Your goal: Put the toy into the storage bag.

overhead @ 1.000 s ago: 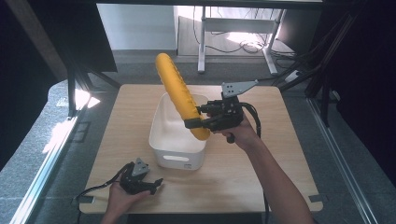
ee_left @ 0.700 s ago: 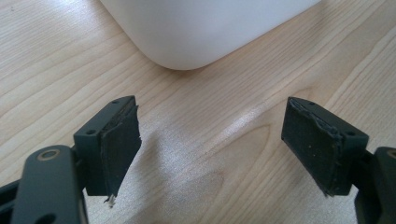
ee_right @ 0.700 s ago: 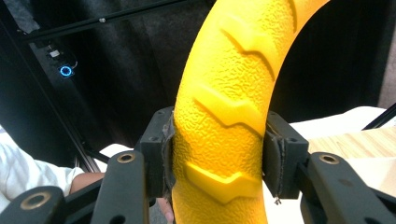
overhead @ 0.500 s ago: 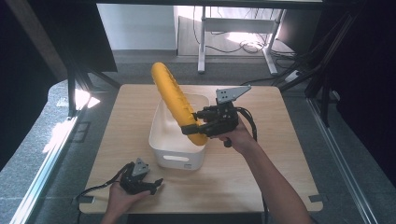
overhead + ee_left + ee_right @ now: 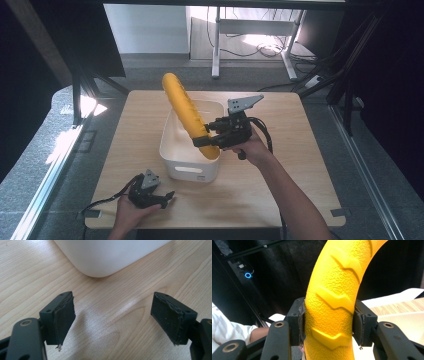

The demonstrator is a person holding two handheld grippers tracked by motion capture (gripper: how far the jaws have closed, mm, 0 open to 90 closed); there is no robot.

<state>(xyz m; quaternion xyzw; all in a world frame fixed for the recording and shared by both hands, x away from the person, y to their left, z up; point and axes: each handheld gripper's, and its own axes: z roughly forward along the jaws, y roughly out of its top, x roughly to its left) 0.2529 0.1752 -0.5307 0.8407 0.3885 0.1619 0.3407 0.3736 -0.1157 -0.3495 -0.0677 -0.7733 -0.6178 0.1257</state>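
Observation:
A long yellow curved textured piece [image 5: 186, 113], shaped like a big banana, stands tilted over the white bin [image 5: 172, 160], its lower end inside the bin near the front right corner. My right gripper [image 5: 205, 135] is shut on its lower part; the right gripper view has the yellow piece [image 5: 332, 305] squeezed between both pads. My left gripper [image 5: 167, 197] rests on the table near the front edge, left of the bin's front, open with nothing between its pads [image 5: 63, 315]. The bin's corner [image 5: 105, 257] lies just beyond them.
The wooden table [image 5: 280, 180] has bare surface to the right and front of the bin. A cable trails from the left gripper toward the front left edge. Dark frames and a metal stand are beyond the table's far edge.
My right gripper has carried the yellow piece to the left and lower, bringing its bottom end down into the bin. The left gripper has stayed put.

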